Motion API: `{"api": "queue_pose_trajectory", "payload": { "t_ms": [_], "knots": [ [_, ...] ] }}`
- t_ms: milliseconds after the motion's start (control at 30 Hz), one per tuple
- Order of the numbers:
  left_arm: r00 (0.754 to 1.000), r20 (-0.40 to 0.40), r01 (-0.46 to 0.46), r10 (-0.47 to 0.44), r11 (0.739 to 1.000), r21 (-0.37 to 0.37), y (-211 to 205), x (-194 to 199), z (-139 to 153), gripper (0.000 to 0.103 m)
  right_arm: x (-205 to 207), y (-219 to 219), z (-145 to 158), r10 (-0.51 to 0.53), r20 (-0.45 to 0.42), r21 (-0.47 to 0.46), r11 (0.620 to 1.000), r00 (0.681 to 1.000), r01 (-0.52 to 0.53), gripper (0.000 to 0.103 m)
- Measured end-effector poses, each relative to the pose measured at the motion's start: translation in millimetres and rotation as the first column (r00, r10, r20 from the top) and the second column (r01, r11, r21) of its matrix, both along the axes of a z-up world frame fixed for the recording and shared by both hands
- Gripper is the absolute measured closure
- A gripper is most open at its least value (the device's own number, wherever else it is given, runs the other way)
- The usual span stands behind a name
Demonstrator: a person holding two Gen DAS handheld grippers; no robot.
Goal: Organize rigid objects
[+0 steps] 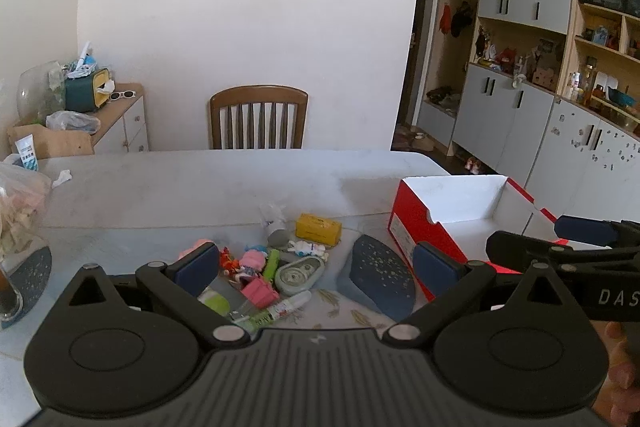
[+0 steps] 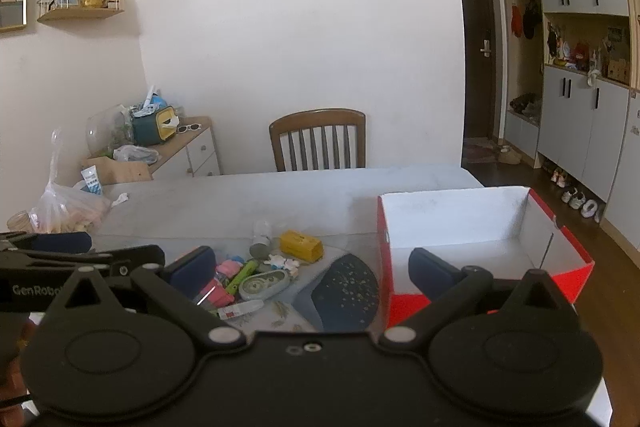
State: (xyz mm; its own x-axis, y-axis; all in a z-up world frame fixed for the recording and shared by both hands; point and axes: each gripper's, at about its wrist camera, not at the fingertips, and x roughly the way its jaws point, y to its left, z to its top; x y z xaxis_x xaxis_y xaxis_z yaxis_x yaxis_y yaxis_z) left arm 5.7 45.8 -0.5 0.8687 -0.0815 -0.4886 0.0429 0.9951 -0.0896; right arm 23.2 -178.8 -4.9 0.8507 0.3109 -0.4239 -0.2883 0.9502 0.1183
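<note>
A heap of small items lies on the pale table (image 1: 180,187): a yellow box (image 1: 319,229), a grey-green correction tape (image 1: 300,273), a green highlighter (image 1: 271,263), pink pieces (image 1: 258,289), a white marker (image 1: 290,303) and a small white figure (image 1: 306,247). To their right stands an open red shoebox (image 1: 452,195) with a white inside. My left gripper (image 1: 316,267) is open above the heap and holds nothing. My right gripper (image 2: 312,273) is open too, with the heap (image 2: 256,275) at its left finger and the shoebox (image 2: 460,215) behind its right finger.
A dark blue speckled mat (image 1: 380,279) lies between the heap and the shoebox. A plastic bag of snacks (image 2: 68,211) and a glass (image 1: 10,295) sit at the table's left. A wooden chair (image 1: 258,119) stands behind the far edge, and cabinets (image 1: 500,115) line the right wall.
</note>
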Motion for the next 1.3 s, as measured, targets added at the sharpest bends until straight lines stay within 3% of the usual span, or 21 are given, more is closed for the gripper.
{"api": "queue_pose_trajectory", "payload": {
  "t_ms": [233,433,733,1000,1167,1300],
  "knots": [
    [0.999,-0.031,0.039,-0.040,0.999,-0.037,31.4,19.0,-8.4,0.000,9.7,30.2,-2.5,0.021,0.004,-0.027,0.999,1.000,-0.021,0.001],
    [0.997,-0.074,-0.003,0.001,1.000,-0.031,67.1,40.7,-28.2,0.000,26.8,51.9,-12.6,0.028,-0.011,-0.029,0.999,1.000,-0.028,0.001],
    [0.987,-0.158,0.017,-0.022,0.999,-0.034,116.5,78.8,-70.8,0.000,47.7,90.7,-42.9,0.091,-0.117,-0.065,0.993,0.989,-0.099,0.002],
    [0.961,-0.275,0.018,-0.026,0.999,-0.031,139.4,111.6,-114.0,0.000,57.9,125.9,-81.1,0.164,-0.216,-0.142,0.970,0.962,-0.197,0.006],
    [0.956,-0.290,0.054,-0.052,0.999,-0.002,139.7,122.0,-130.6,0.000,62.2,142.8,-102.2,0.200,-0.292,-0.160,0.954,0.935,-0.254,0.011],
    [0.945,-0.313,0.094,-0.097,0.995,-0.025,142.3,130.1,-140.1,0.000,62.9,152.1,-113.6,0.230,-0.339,-0.167,0.940,0.912,-0.299,0.015]
  ]
}}
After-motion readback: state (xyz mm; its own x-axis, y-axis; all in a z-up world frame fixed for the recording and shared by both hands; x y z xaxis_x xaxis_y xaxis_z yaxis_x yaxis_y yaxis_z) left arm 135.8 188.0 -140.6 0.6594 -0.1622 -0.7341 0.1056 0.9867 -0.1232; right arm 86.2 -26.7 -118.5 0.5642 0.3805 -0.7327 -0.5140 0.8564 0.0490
